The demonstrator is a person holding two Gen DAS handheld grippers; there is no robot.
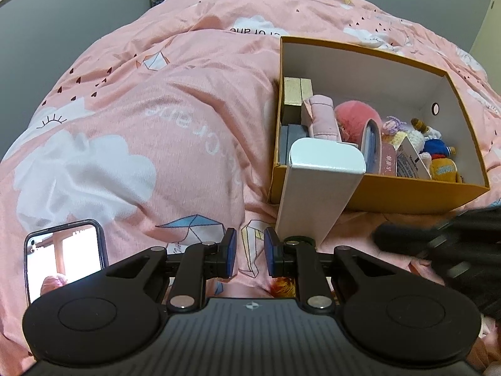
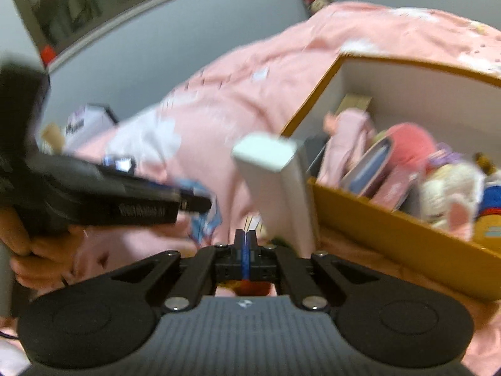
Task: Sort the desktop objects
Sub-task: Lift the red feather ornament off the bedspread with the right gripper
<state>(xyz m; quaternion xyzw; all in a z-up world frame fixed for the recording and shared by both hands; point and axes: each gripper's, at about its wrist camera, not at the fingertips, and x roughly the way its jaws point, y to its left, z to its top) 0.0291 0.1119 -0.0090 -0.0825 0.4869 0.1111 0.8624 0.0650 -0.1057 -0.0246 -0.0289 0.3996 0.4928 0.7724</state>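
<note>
An orange cardboard box [image 1: 391, 192] [image 2: 394, 235] sits on the pink bedspread, holding a pink fluffy ball [image 1: 353, 119], a pink cloth piece [image 1: 322, 116], wooden blocks [image 1: 296, 91] and small knitted dolls [image 1: 419, 134]. A tall white box [image 1: 316, 194] [image 2: 275, 181] leans against its near left corner. My left gripper [image 1: 250, 252] hovers just before the white box, jaws narrowly apart with only bedspread between them. My right gripper [image 2: 246, 239] is shut with nothing in it, its pads touching, close to the white box's foot. The right wrist view is blurred.
A phone [image 1: 62, 257] with a lit screen lies at the lower left. A person's hand [image 2: 37, 250] holds the left gripper [image 2: 191, 202], which reaches in from the left. Something small and orange [image 1: 281, 285] lies under the left gripper. A grey wall borders the bed.
</note>
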